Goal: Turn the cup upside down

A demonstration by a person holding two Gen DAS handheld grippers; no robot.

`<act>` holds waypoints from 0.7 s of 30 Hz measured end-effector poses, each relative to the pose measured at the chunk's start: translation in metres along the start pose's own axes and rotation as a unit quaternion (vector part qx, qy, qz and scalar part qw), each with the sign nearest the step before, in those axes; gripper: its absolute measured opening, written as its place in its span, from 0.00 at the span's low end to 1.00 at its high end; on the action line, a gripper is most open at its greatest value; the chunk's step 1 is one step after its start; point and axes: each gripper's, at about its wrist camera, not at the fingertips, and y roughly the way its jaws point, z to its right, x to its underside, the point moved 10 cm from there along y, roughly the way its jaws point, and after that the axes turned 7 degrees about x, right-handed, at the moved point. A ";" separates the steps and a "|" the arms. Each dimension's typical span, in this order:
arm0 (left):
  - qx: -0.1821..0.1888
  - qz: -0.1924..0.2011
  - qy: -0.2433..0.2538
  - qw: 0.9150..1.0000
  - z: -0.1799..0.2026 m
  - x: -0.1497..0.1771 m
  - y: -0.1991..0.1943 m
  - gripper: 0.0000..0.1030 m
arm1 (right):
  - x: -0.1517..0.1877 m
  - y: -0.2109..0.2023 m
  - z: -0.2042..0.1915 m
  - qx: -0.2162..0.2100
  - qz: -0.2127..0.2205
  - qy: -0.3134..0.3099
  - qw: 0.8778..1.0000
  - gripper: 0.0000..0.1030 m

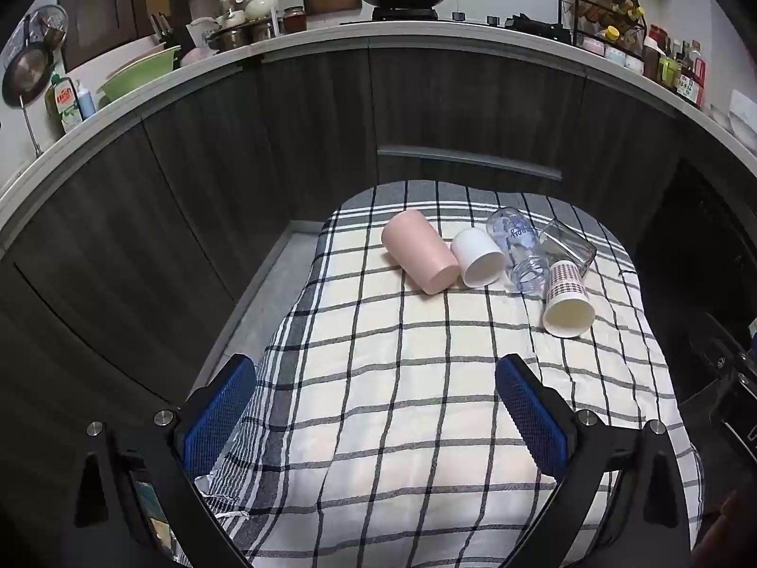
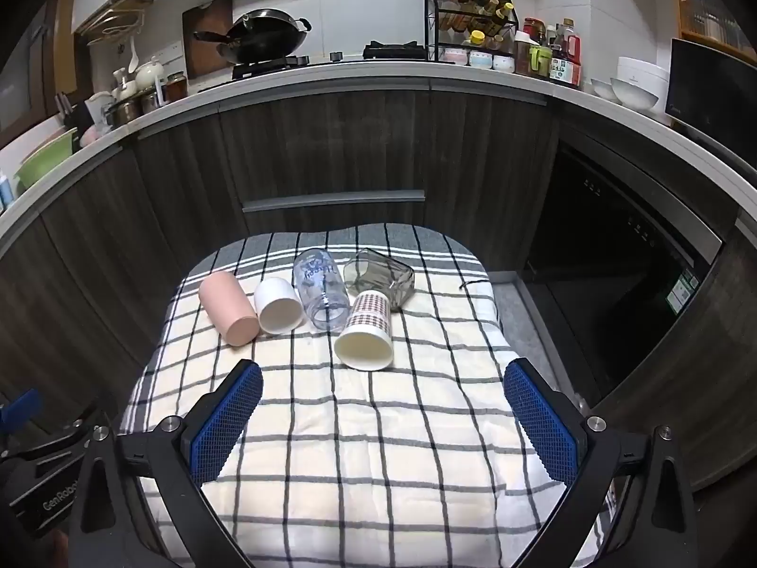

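Ahead of right gripper, patterned cup, sideways

A checked cloth covers the worktop, its far edge grey. Five vessels lie on their sides in a row across it: a pink cup, a white cup, a clear bottle, a smoky glass and a patterned paper cup.

Your left gripper hangs with jaws spread wide above the checked cloth. Ahead, five cups lie on their sides: the pink cup touching the white cup, then the rest.
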 end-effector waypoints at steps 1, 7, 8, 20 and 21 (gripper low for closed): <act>0.005 -0.004 -0.003 1.000 -0.002 0.000 0.000 1.00 | 0.000 0.000 0.000 0.002 0.001 0.000 1.000 0.99; -0.007 -0.002 0.004 1.000 -0.002 -0.002 -0.001 1.00 | 0.000 -0.001 0.000 0.004 0.000 -0.002 1.000 0.99; -0.007 -0.001 0.004 1.000 -0.002 -0.003 -0.002 1.00 | -0.001 -0.001 0.000 0.004 0.001 -0.002 1.000 0.99; -0.006 0.014 0.013 1.000 0.000 -0.005 -0.009 1.00 | -0.007 -0.012 -0.002 0.000 0.010 -0.001 1.000 0.99; -0.005 0.015 0.013 1.000 0.000 -0.006 -0.010 1.00 | -0.006 -0.011 0.002 -0.002 0.012 -0.001 1.000 0.99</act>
